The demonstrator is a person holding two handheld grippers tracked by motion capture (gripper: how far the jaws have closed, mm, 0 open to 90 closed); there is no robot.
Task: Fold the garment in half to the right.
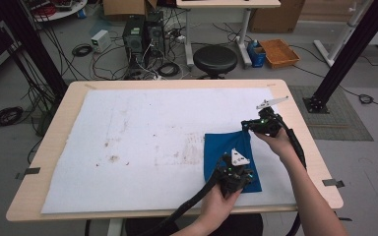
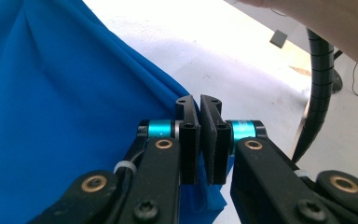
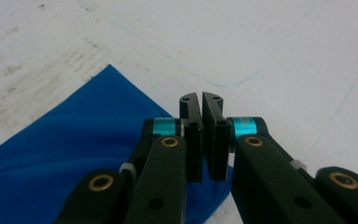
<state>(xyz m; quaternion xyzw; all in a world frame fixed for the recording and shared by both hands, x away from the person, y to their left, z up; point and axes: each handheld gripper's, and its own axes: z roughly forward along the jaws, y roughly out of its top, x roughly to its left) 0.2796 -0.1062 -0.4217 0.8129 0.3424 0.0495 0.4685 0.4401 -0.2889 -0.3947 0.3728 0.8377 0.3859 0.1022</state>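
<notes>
Both hand-held grippers are clenched on 1 piece of blue cloth (image 1: 229, 150). From above, the left gripper (image 1: 236, 183) sits at the cloth's near edge, close to the person's side of the table, with the left hand (image 1: 220, 196) wrapped around its body. The right gripper (image 1: 248, 126) sits at the cloth's far right corner, with the right hand (image 1: 278, 140) behind it and the forearm running back toward the bottom right.

Seen along the left gripper (image 2: 199, 106), its 2 black jaws stand pressed together with a fold of the blue cloth (image 2: 65, 116) pinched between them; the cloth spreads away to the left in soft creases. Seen along the right gripper (image 3: 200, 101), the jaws are likewise closed, and a corner of the blue cloth (image 3: 74, 144) runs in under and between them.

The cloth lies mostly flat on a white sheet (image 1: 152, 128) that covers most of a light wooden table (image 1: 49, 142). It occupies the right part of the sheet, toward the near side. Brownish stains mark the sheet to the left of the cloth. Beyond the table, on the floor, stand a round black stool (image 1: 215, 60), computer towers (image 1: 142, 34) with tangled cables, and an orange tray (image 1: 279, 52)
</notes>
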